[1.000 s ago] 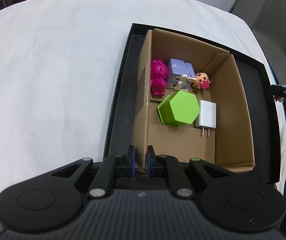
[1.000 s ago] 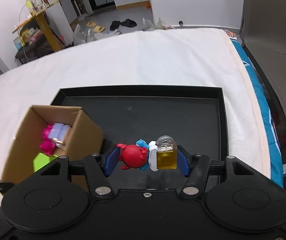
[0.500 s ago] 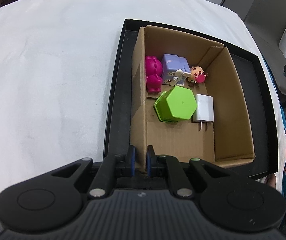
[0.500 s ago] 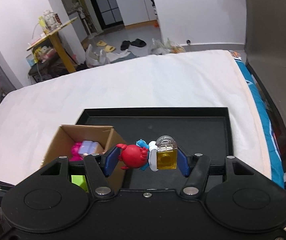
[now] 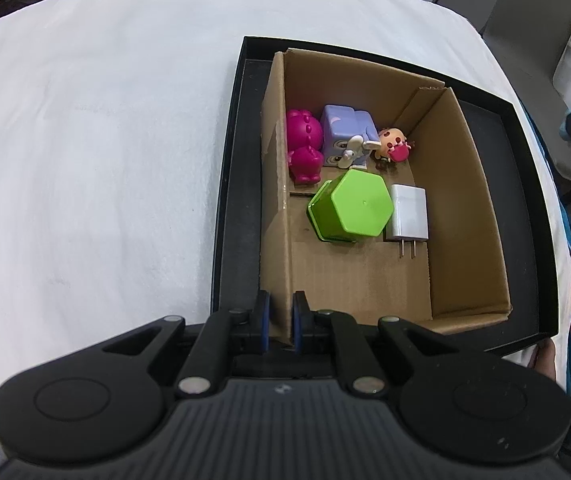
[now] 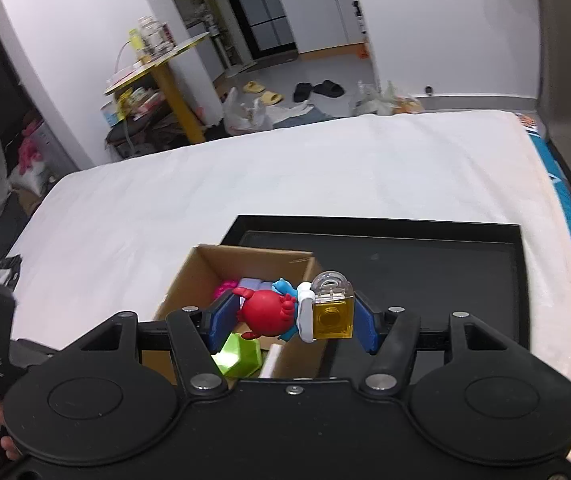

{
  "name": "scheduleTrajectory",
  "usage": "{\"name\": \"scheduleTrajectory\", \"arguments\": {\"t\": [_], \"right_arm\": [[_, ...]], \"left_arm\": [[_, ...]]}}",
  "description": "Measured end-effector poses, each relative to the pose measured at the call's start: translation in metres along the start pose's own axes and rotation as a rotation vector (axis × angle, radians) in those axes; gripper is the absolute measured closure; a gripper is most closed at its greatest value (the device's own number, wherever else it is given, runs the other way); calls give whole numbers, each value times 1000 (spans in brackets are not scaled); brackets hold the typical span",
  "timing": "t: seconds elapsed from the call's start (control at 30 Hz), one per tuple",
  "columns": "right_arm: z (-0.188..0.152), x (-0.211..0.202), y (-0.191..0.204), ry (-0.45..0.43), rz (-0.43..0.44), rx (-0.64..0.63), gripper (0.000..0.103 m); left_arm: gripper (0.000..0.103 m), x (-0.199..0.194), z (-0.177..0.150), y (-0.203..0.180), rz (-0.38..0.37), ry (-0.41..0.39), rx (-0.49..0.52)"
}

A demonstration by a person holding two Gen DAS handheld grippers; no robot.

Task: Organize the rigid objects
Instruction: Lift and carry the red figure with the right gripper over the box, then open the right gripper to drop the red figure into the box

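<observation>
Your right gripper (image 6: 292,317), pinching the red-and-blue figurine (image 6: 271,313) and yellow padlock (image 6: 332,309), has risen over the cardboard box (image 5: 461,184); your left gripper (image 5: 279,323) stays clamped on its near-left wall; release comes next.

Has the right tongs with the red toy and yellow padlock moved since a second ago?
Yes. The right tongs, gripping the red round toy figure and yellow padlock, has risen and shifted left across the black tray, now over the brown cardboard box.

Free floor in cardboard box's (image 5: 461,208) right half
</observation>
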State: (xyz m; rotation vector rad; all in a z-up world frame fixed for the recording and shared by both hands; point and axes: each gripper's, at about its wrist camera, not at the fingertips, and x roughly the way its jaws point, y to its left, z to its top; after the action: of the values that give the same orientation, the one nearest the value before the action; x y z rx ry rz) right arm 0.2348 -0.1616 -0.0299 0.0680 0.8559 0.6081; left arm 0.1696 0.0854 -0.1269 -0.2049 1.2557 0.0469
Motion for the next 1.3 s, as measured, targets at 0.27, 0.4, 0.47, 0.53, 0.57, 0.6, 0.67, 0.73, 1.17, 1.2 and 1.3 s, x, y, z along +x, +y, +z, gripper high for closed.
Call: {"name": "scheduleTrajectory", "arguments": {"t": [0.27, 0.4, 0.47, 0.53, 0.57, 0.6, 0.67, 0.73, 1.17, 1.2, 1.3], "right_arm": [[-7, 12, 24, 35, 35, -58, 44], [-14, 20, 34, 57, 37, -76, 44], [-16, 24, 38, 65, 37, -87, 44], [-19, 29, 42, 76, 38, -99, 44], [-20, 31, 44, 80, 33, -105, 44], [-20, 33, 46, 82, 26, -114, 44], [-23, 37, 50, 87, 19, -123, 44], [-24, 41, 50, 97, 18, -121, 44], [-27, 49, 44, 133, 26, -60, 42], [-26, 46, 43, 132, 29, -54, 42], [-22, 41, 41, 129, 38, -36, 42]], "left_arm": [[93, 0, -1, 0, -3, -2, 5], [93, -1, -1, 0, -3, -2, 7], [93, -1, -1, 0, -3, -3, 7], [93, -1, -1, 0, -6, -4, 7], [93, -1, -1, 0, -7, -4, 6], [93, -1, -1, 1, -8, -5, 5], [93, -1, -2, 1, -8, -5, 2], [93, -1, -2, 1, -7, -5, -2], [92, -3, -3, 2, -7, -15, -13], [92, -3, -3, 2, -10, -16, -16], [92, -4, -4, 3, -7, -17, -17]]}}
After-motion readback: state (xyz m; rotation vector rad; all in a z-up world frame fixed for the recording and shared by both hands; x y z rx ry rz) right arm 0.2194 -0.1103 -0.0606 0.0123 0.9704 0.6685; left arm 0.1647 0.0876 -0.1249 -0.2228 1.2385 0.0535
